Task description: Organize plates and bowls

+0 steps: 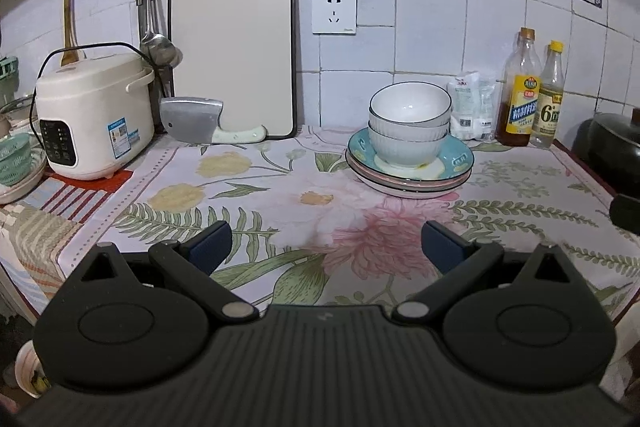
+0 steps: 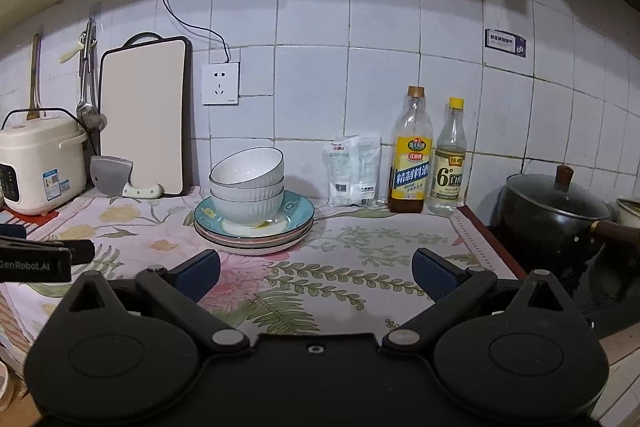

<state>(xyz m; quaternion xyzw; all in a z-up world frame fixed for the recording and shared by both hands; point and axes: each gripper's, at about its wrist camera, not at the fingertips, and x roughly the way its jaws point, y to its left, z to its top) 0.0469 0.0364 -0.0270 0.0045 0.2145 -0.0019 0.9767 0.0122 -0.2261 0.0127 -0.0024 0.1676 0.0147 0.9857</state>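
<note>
Two ribbed white ceramic bowls (image 1: 409, 125) sat nested on a stack of round glazed plates (image 1: 410, 173), the top one teal, far on the floral-cloth desk (image 1: 256, 195). Both left tongs (image 1: 326, 247) and right tongs (image 2: 316, 269) hung released, empty, near and apart from the stack.

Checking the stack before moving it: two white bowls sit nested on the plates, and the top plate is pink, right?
Not quite. The two white bowls do sit nested on the plates, but the top plate is teal, not pink; a pink-rimmed one lies beneath it. Both wrist views show this.
</note>
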